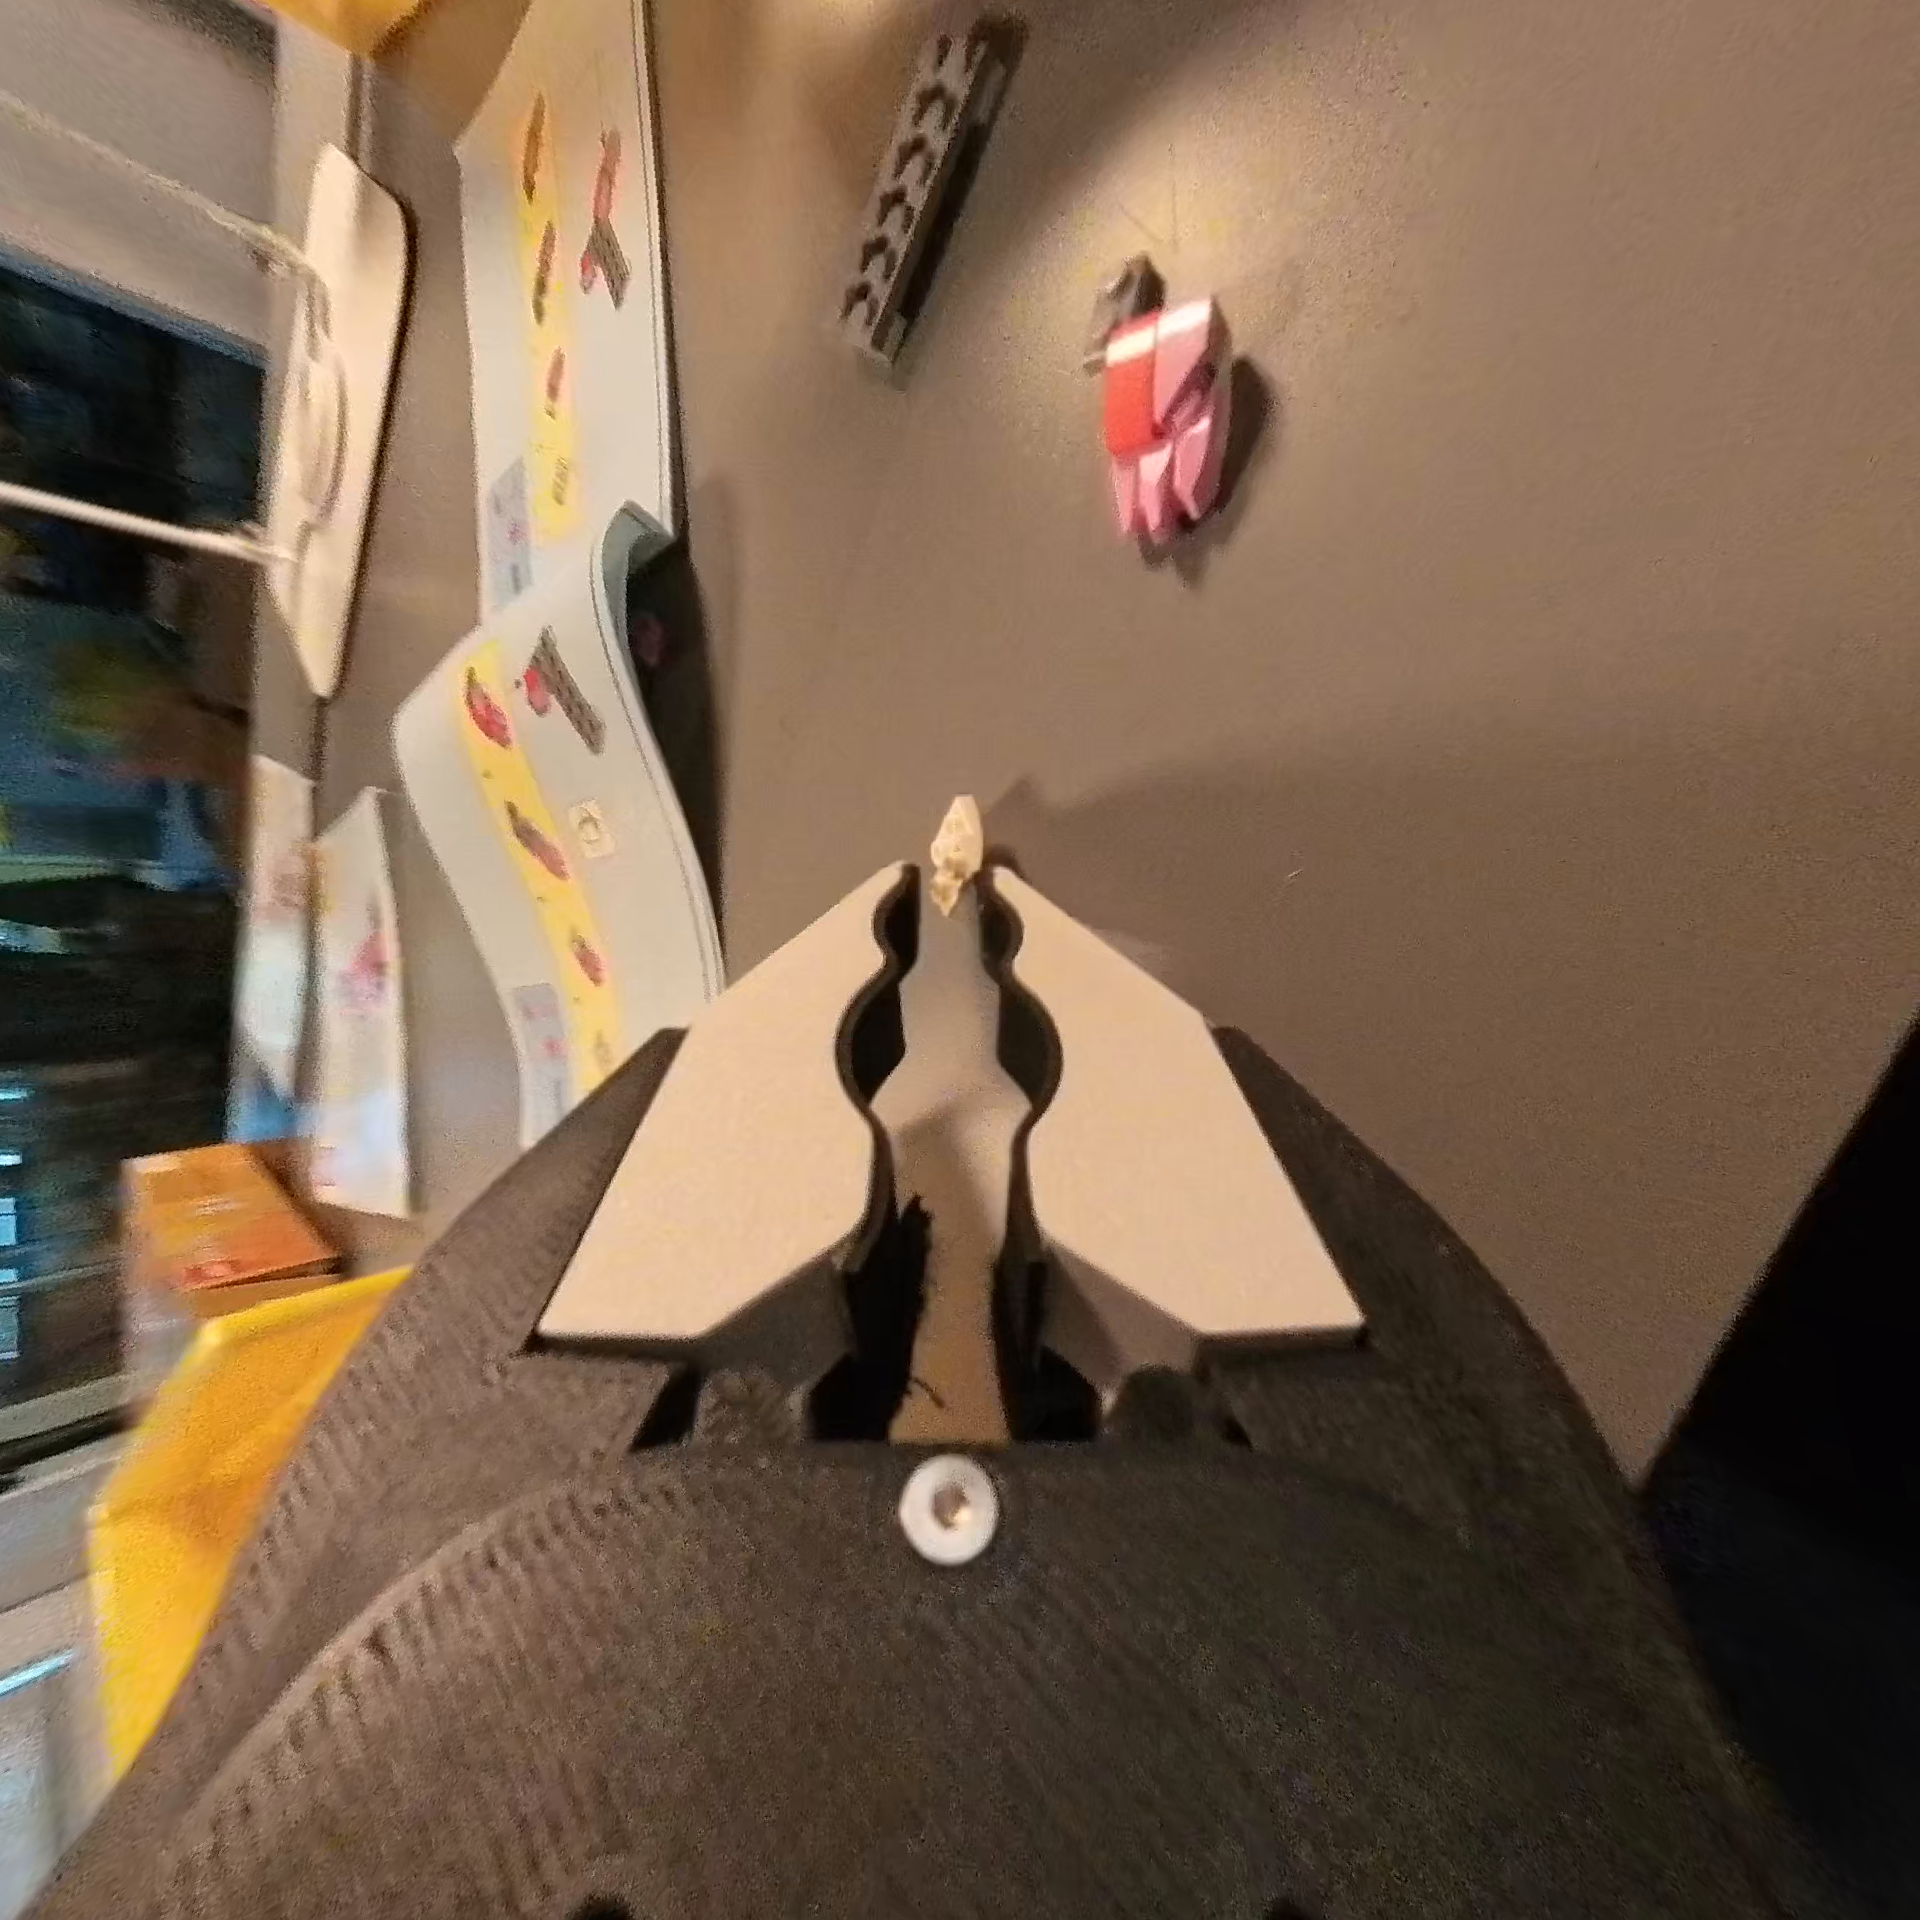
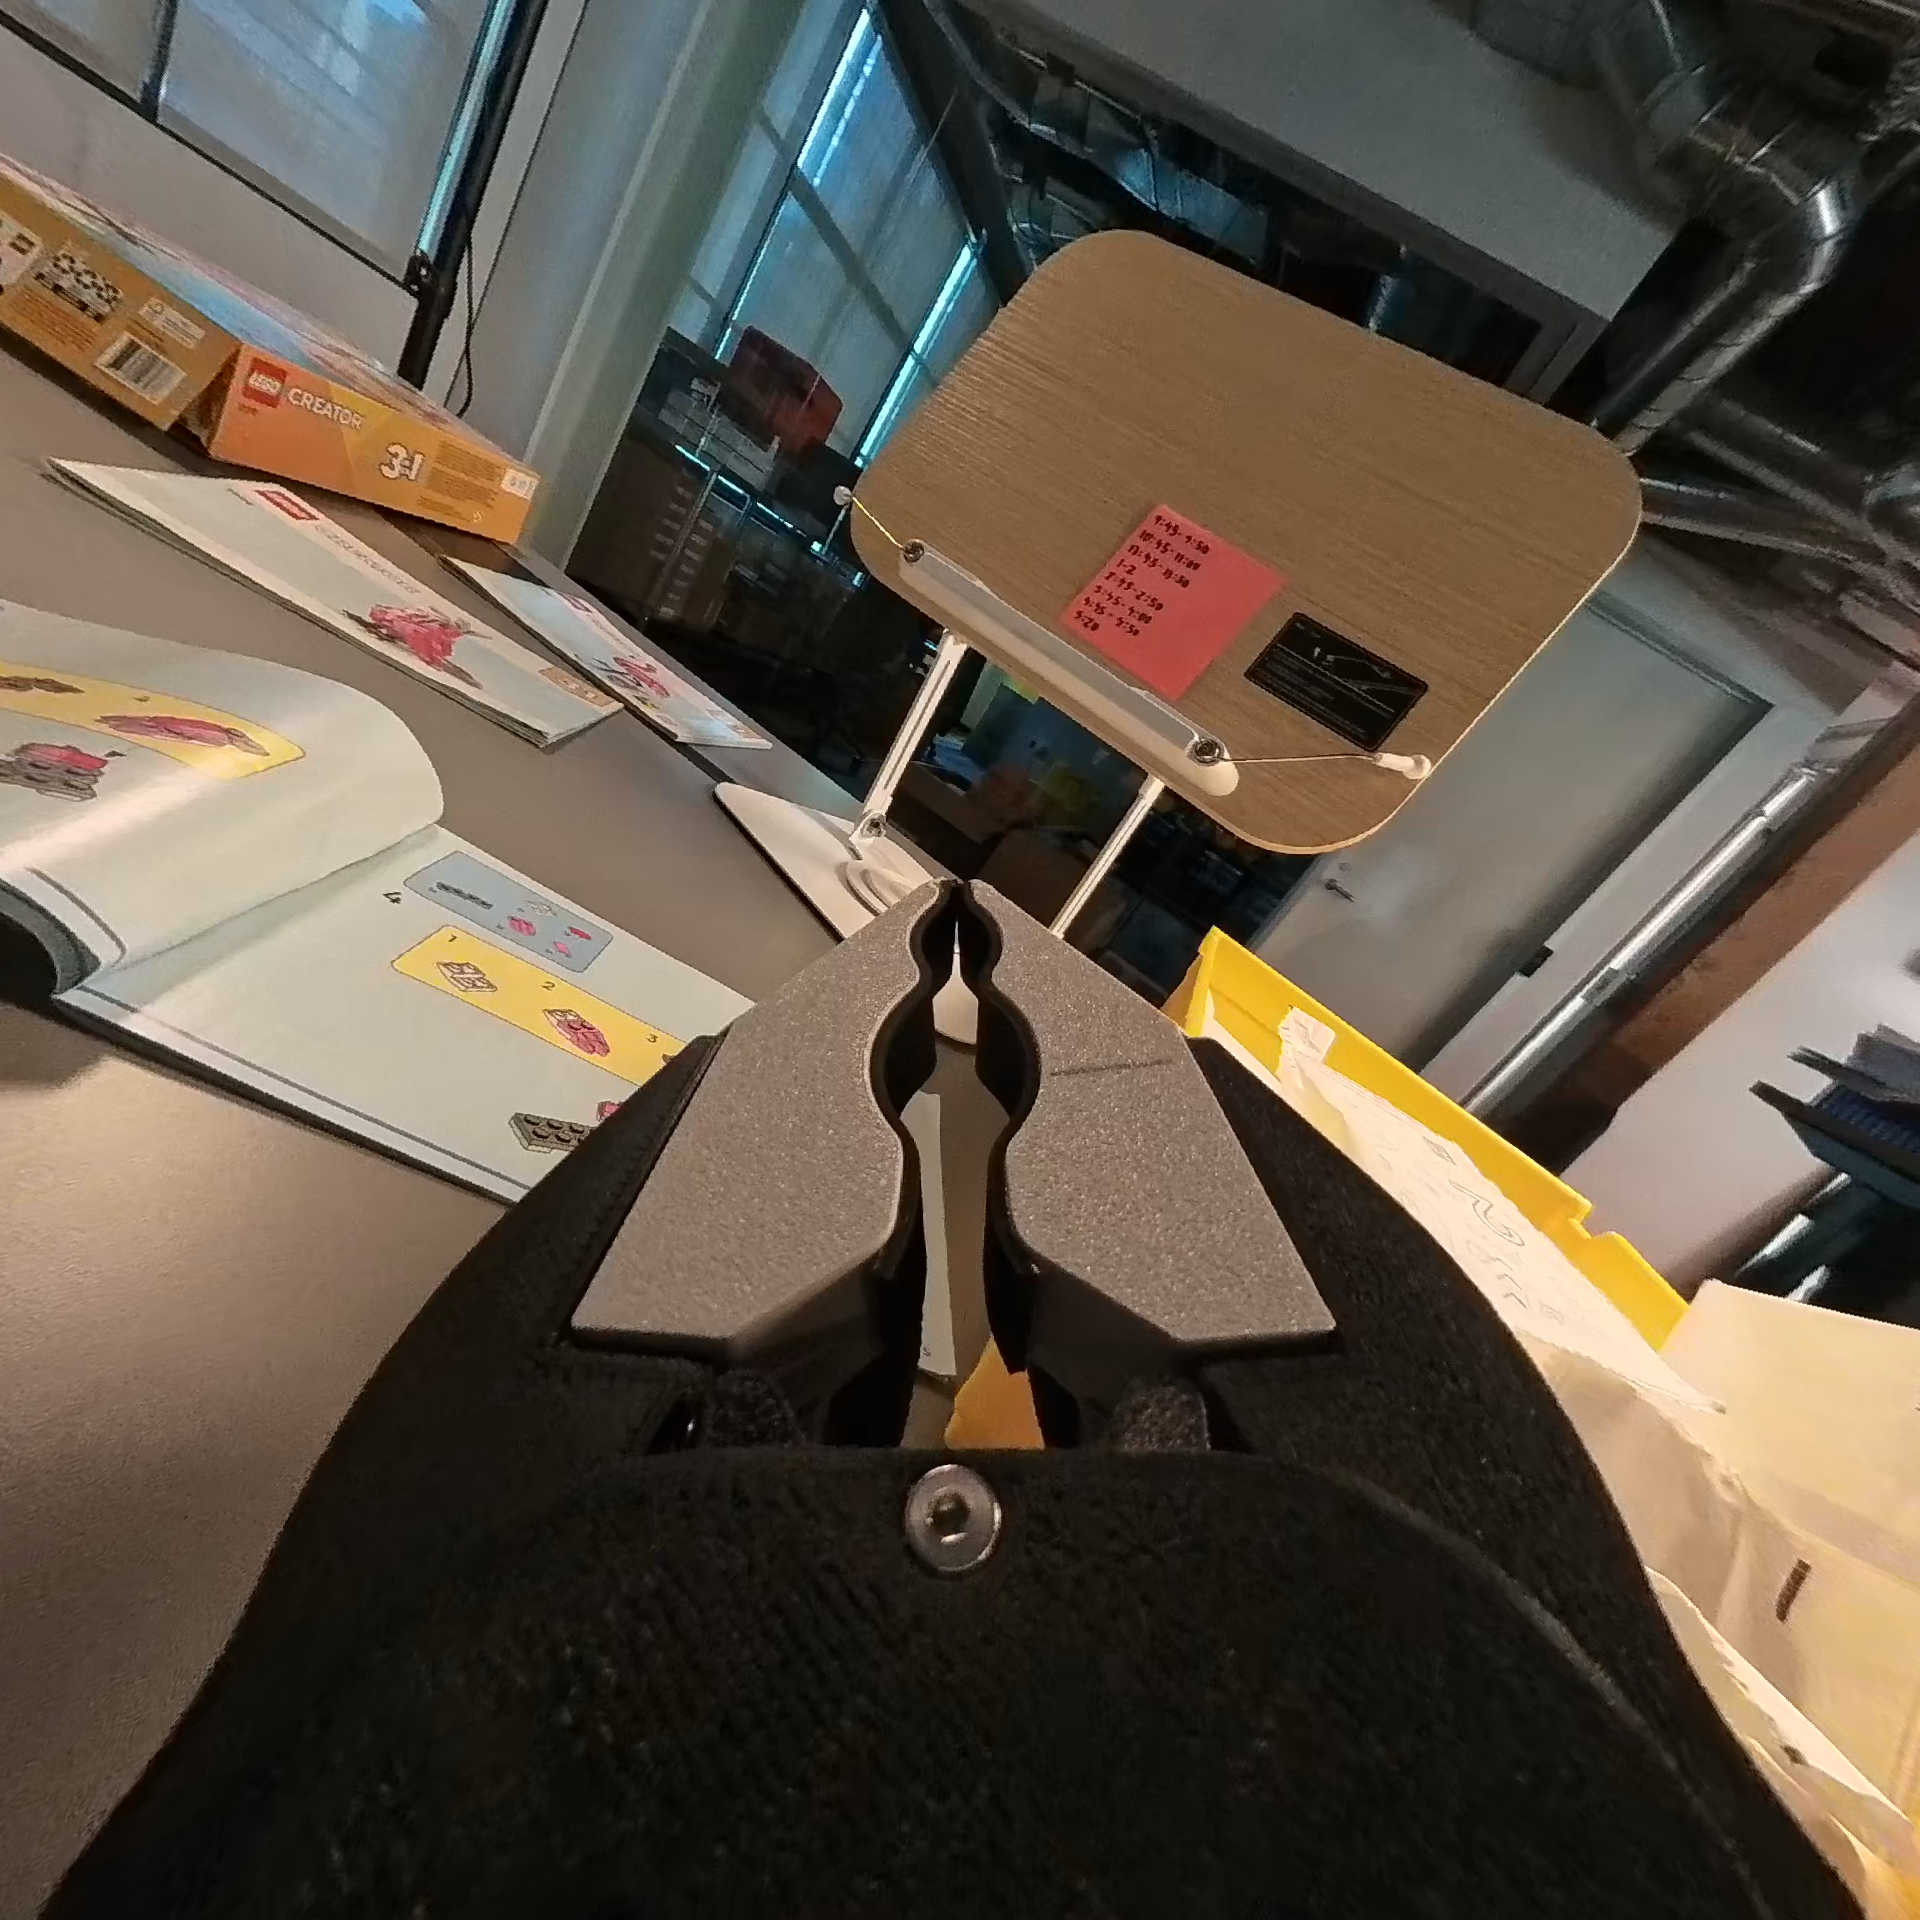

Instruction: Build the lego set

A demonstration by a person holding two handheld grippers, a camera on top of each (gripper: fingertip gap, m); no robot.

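Cream blurred brick piece [image 1: 957, 850] stands between left tool [image 1: 957, 883] tips; right tool [image 2: 958, 889] closed, bare

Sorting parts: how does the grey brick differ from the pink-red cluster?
The grey brick is one long, narrow piece; the pink-red cluster is short, chunky, made of several pieces. The brick is one colour; the cluster mixes pink and red. Both lie on the table.

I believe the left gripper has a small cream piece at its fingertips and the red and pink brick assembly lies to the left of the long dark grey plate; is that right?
Nearly. In the left wrist view the red and pink brick assembly lies to the right of the long dark grey plate, not left. The small cream piece is indeed at the left gripper fingertips.
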